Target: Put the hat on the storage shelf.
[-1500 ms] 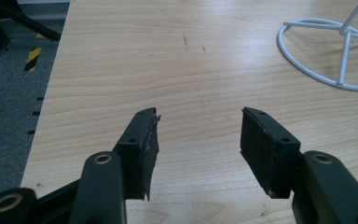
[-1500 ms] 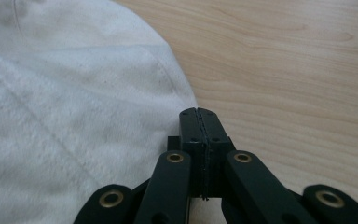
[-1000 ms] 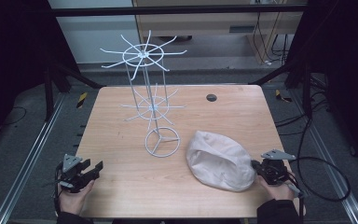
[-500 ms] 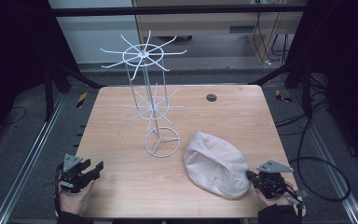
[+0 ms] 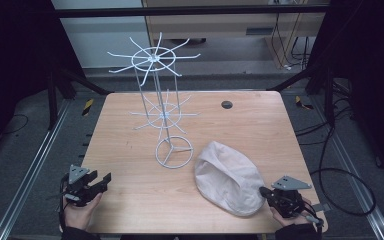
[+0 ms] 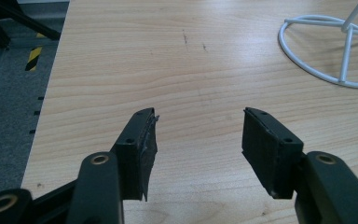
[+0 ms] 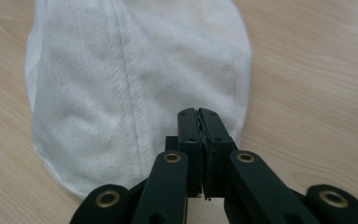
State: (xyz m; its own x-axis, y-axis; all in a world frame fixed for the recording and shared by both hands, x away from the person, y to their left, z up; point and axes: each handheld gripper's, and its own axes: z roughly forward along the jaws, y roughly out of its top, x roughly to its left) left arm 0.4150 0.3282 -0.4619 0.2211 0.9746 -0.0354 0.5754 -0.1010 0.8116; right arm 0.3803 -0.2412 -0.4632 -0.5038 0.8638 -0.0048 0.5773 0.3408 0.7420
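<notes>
A white fabric cap (image 5: 227,175) lies on the wooden table (image 5: 260,125), near its front right. My right gripper (image 5: 262,191) sits low at the cap's near right rim, jaws shut. In the right gripper view its tips (image 7: 198,112) meet over the edge of the cap (image 7: 135,70), and no fabric shows between them. My left gripper (image 5: 105,179) rests at the front left corner in a hand. Its jaws (image 6: 199,121) are open over bare wood and have just been opening further, with nothing between them.
A white wire rack (image 5: 160,100) with two spoked tiers stands mid-table on a ring base (image 5: 174,152); that ring (image 6: 317,51) lies ahead and right of the left gripper. A dark cable hole (image 5: 226,104) sits at the back. Cables trail on the floor at the right.
My right gripper slid toward the near edge and slightly left along the cap's rim. The cap shifted a little toward the front. The left hand stayed put.
</notes>
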